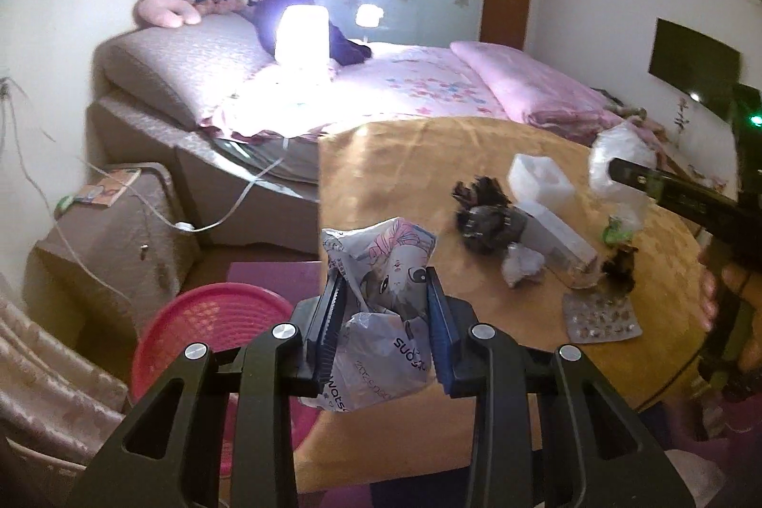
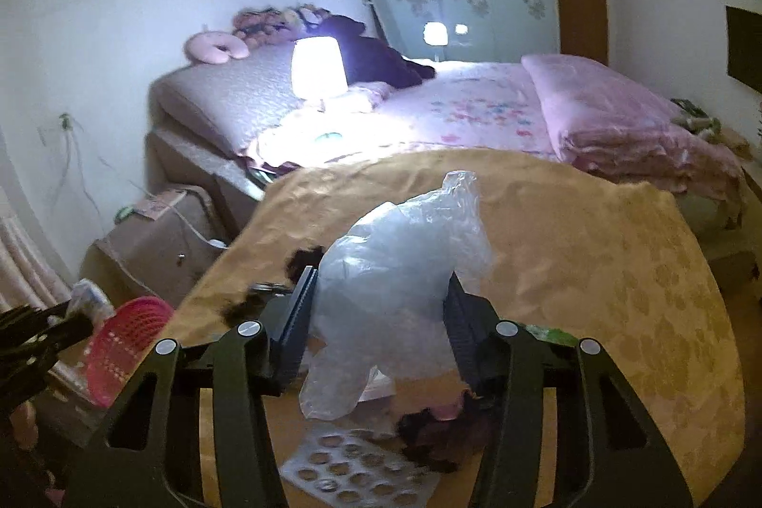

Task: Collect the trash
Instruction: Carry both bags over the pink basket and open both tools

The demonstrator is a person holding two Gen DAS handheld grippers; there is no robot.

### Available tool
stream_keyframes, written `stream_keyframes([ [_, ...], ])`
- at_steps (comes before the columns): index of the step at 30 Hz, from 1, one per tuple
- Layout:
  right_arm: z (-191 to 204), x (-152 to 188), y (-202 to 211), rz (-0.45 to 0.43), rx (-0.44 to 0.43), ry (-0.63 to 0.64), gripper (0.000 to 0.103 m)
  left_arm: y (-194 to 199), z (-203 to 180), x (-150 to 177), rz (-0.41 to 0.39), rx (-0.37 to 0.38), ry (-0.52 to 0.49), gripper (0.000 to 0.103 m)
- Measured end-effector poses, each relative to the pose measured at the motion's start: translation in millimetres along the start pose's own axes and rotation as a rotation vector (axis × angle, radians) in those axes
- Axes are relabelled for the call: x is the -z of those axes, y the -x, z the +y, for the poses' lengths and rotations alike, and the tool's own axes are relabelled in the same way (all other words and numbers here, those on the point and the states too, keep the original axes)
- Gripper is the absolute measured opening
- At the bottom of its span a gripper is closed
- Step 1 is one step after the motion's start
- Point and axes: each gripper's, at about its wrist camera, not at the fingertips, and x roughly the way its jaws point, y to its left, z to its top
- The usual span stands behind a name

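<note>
Gripping: left claw [image 1: 383,317] printed bag [image 1: 381,265] | right claw [image 2: 378,327] clear bag [image 2: 395,270] | right-only: blister tray [image 2: 357,472]

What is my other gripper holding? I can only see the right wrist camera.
Observer: The left gripper is shut on a crumpled printed bag with a cartoon face on it.
Operator: Is anything hiding behind my clear plastic bag?
Observer: Yes, a white container stands on the table there.
Operator: Any more trash?
Observer: A crumpled white tissue lies near the container, on the table.
</note>
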Motion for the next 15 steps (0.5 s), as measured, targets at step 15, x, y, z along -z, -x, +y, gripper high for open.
stream_keyframes([
  [15,70.9,-0.8,-9.1,0.039,-0.16,0.085,0.049,8.3,68.0,14.6,0.013,-0.196,0.136,0.031],
])
